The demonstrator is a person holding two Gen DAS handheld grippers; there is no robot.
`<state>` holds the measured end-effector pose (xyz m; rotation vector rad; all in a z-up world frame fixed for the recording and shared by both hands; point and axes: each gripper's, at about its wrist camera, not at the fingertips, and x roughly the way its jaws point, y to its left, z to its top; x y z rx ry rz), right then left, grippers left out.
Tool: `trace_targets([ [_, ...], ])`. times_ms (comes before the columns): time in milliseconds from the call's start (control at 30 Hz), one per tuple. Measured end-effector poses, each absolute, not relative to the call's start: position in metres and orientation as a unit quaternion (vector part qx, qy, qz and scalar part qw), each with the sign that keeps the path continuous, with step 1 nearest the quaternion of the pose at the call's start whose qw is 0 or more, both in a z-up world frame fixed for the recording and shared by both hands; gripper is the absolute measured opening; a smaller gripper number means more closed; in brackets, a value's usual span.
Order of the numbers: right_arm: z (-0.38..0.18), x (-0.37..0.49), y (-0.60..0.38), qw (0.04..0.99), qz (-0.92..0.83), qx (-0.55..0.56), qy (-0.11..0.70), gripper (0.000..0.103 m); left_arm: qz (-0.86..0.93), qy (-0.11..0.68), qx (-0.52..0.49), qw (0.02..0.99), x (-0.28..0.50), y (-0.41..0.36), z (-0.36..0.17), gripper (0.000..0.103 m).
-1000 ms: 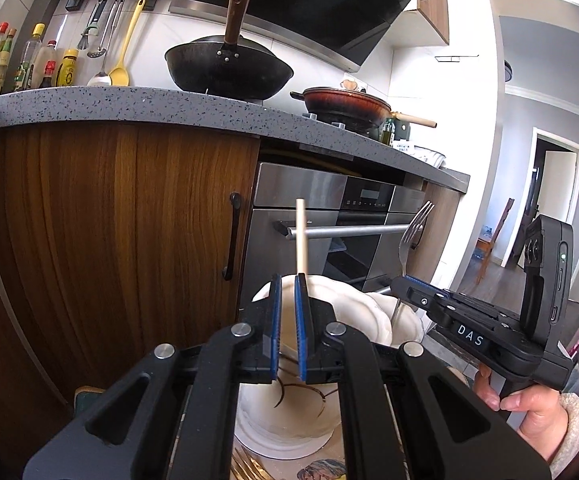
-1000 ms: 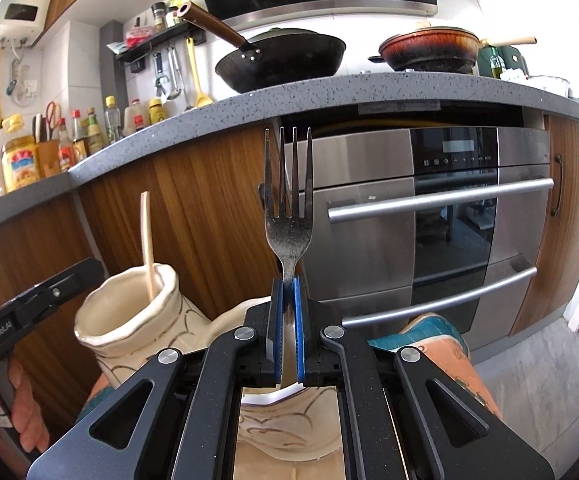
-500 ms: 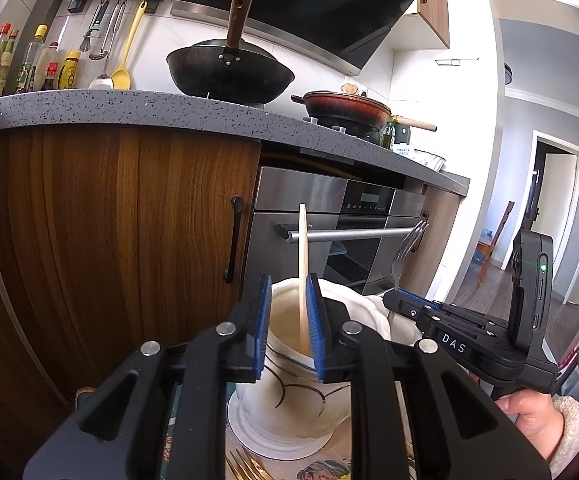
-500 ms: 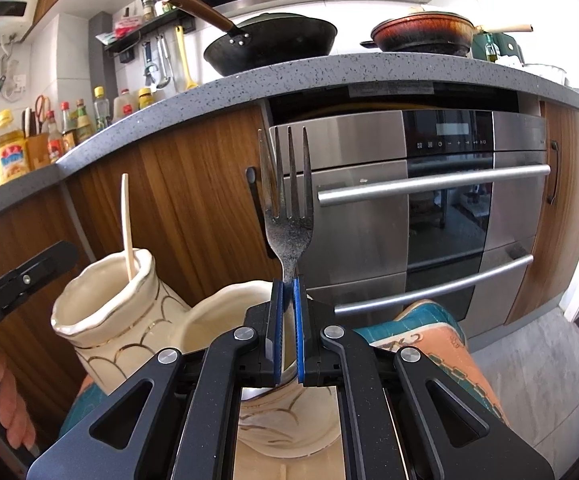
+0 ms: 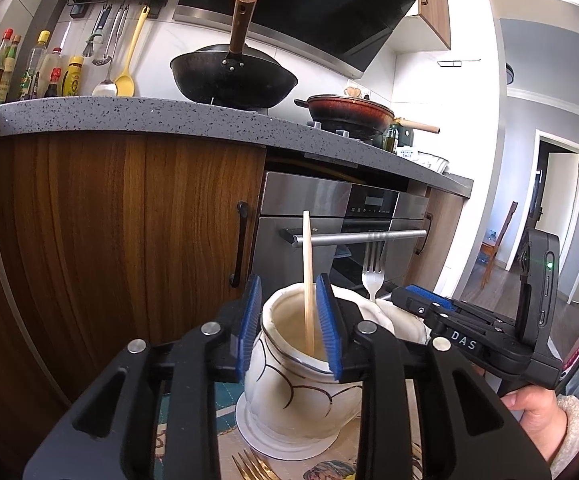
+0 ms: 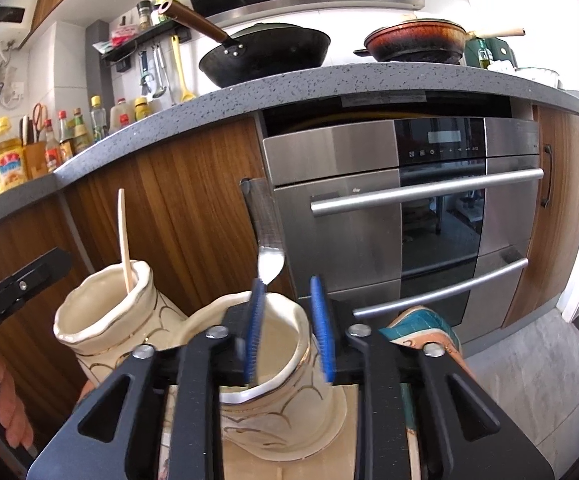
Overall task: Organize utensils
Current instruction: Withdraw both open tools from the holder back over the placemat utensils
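In the left wrist view my left gripper (image 5: 288,322) is opening, its blue pads apart over a cream vase (image 5: 301,392). A wooden chopstick (image 5: 308,280) stands loose in that vase between the pads and touches neither. My right gripper (image 6: 288,328) is also opening above a second cream vase (image 6: 277,364). A steel fork (image 6: 269,252), blurred and tilted left, drops tines-up into it beside the left pad, unpressed. The same fork (image 5: 372,276) shows in the left wrist view behind my right gripper (image 5: 421,304). The chopstick vase (image 6: 105,320) stands at the left.
Both vases stand on a patterned mat (image 5: 193,412) with gold forks (image 5: 249,468) at its near edge. Behind are a wooden cabinet (image 5: 129,240), a steel oven (image 6: 409,200) with bar handles, and a counter (image 5: 129,114) bearing a wok (image 5: 233,76) and a red pan (image 5: 349,110).
Both grippers have opened. The chopstick now stands free in its vase. The fork has left the right pads, sunk lower and tipped to the left.
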<state>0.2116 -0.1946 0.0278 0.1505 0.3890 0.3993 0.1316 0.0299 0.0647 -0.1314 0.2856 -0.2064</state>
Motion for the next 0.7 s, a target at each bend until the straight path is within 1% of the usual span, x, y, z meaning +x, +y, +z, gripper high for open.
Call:
trace_targets([
  [33, 0.029, 0.209, -0.196, 0.959, 0.196, 0.074, 0.19, 0.034, -0.099, 0.141, -0.064, 0.983, 0.131, 0.03, 0.065, 0.038],
  [67, 0.031, 0.207, -0.197, 0.96, 0.194, 0.074, 0.188, 0.036, -0.094, 0.139, -0.063, 0.984, 0.128, 0.031, 0.066, 0.046],
  [167, 0.036, 0.192, -0.202, 0.961, 0.195, 0.073, 0.181, 0.047, -0.08, 0.138, -0.056, 0.986, 0.119, 0.034, 0.064, 0.055],
  [200, 0.038, 0.189, -0.203, 0.961, 0.195, 0.073, 0.18, 0.057, -0.074, 0.143, -0.055, 0.986, 0.115, 0.035, 0.063, 0.059],
  [233, 0.039, 0.183, -0.204, 0.962, 0.195, 0.073, 0.177, 0.064, -0.07, 0.147, -0.055, 0.985, 0.112, 0.036, 0.061, 0.062],
  [267, 0.041, 0.177, -0.206, 0.962, 0.196, 0.074, 0.175, 0.068, -0.066, 0.152, -0.056, 0.984, 0.108, 0.038, 0.059, 0.066],
  [300, 0.042, 0.17, -0.208, 0.962, 0.198, 0.075, 0.173, 0.073, -0.062, 0.16, -0.058, 0.983, 0.102, 0.039, 0.056, 0.071],
  [333, 0.042, 0.165, -0.21, 0.961, 0.2, 0.076, 0.173, 0.079, -0.058, 0.169, -0.057, 0.982, 0.097, 0.041, 0.053, 0.073],
  [367, 0.042, 0.159, -0.213, 0.961, 0.202, 0.08, 0.173, 0.082, -0.055, 0.173, -0.055, 0.982, 0.093, 0.041, 0.052, 0.077],
  [433, 0.039, 0.149, -0.219, 0.959, 0.205, 0.087, 0.176, 0.091, -0.045, 0.19, -0.044, 0.98, 0.083, 0.04, 0.046, 0.083],
  [500, 0.032, 0.14, -0.224, 0.956, 0.207, 0.096, 0.186, 0.094, -0.034, 0.223, -0.028, 0.974, 0.077, 0.038, 0.039, 0.087],
  [700, 0.009, 0.124, -0.235, 0.947, 0.198, 0.105, 0.229, 0.095, -0.03, 0.312, -0.015, 0.95, 0.061, 0.034, 0.01, 0.087],
])
